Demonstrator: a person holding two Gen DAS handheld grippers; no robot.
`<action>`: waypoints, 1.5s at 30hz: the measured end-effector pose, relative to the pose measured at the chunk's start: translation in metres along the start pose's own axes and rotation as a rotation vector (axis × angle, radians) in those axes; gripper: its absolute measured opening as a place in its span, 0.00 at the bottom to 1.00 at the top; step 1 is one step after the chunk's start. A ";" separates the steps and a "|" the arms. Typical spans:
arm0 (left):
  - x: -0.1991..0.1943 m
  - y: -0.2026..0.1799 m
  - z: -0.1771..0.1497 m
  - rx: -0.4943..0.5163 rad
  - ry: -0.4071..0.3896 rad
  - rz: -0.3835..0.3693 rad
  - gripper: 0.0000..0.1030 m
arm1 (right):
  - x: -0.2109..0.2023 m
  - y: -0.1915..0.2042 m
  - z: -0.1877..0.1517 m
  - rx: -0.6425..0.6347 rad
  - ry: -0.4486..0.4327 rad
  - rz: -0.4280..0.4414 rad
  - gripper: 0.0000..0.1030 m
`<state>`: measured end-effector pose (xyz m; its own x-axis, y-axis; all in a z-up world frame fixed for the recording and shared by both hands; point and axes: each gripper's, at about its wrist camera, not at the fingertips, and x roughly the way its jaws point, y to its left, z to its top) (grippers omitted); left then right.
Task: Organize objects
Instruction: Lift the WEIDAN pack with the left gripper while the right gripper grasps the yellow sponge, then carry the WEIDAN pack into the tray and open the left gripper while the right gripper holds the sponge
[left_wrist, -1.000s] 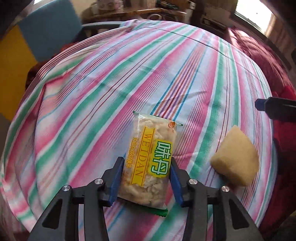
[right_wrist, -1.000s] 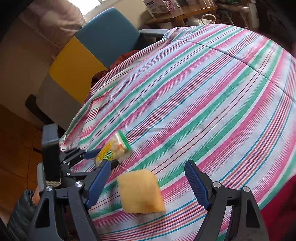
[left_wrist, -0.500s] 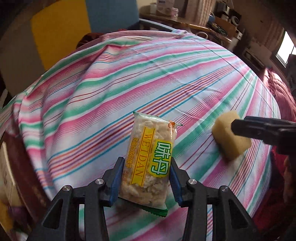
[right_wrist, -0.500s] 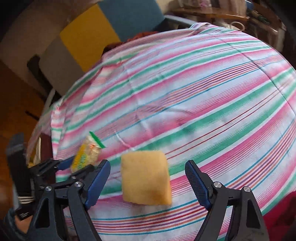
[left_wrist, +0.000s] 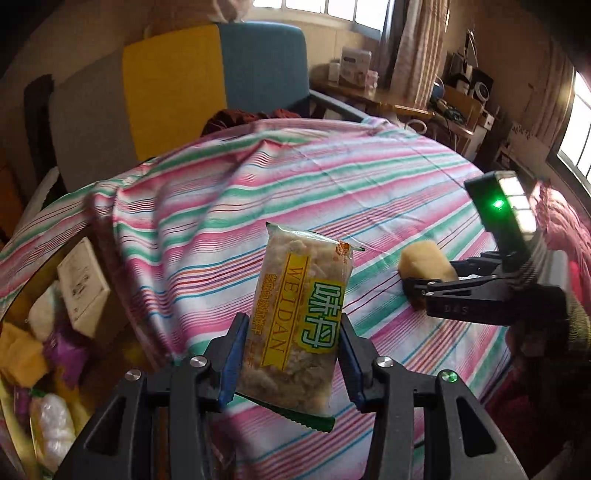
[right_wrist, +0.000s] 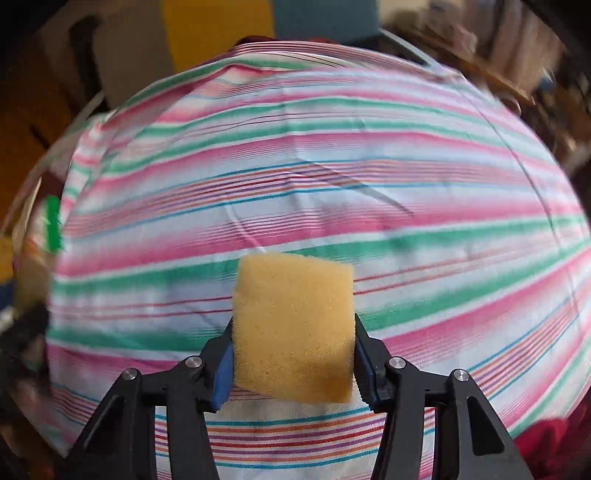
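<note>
My left gripper (left_wrist: 291, 350) is shut on a clear snack packet (left_wrist: 299, 317) with a yellow and green label, held upright above the striped tablecloth (left_wrist: 207, 221). My right gripper (right_wrist: 293, 354) is shut on a yellow sponge (right_wrist: 293, 325) just above the cloth. In the left wrist view the right gripper (left_wrist: 410, 284) shows at the right with the sponge (left_wrist: 424, 262) between its fingers. The packet's green end (right_wrist: 51, 225) shows blurred at the left edge of the right wrist view.
A bin (left_wrist: 7, 387) at the lower left, off the table's edge, holds a white box (left_wrist: 83, 288) and several soft yellow, purple and white items. A yellow, grey and blue chair (left_wrist: 177, 88) stands behind the table. A cluttered desk (left_wrist: 406, 103) lies far right.
My right gripper has closed on the sponge, which was lying loose between its open fingers. My left gripper has swung left with the packet, bringing the bin into view.
</note>
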<state>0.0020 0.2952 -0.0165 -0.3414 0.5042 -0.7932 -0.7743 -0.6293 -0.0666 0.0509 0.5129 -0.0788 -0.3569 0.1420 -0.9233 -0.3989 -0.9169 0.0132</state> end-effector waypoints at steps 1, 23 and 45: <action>-0.004 0.002 -0.002 -0.009 -0.012 0.005 0.45 | 0.000 0.000 0.000 -0.006 -0.003 -0.003 0.51; -0.082 0.082 -0.059 -0.211 -0.110 0.087 0.45 | -0.001 0.008 -0.004 -0.040 -0.036 -0.050 0.52; -0.078 0.170 -0.108 -0.576 -0.064 0.007 0.45 | -0.002 0.010 -0.005 -0.059 -0.034 -0.064 0.52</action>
<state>-0.0452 0.0847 -0.0317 -0.3909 0.5224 -0.7579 -0.3630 -0.8441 -0.3946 0.0515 0.5013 -0.0786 -0.3610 0.2126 -0.9080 -0.3719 -0.9257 -0.0689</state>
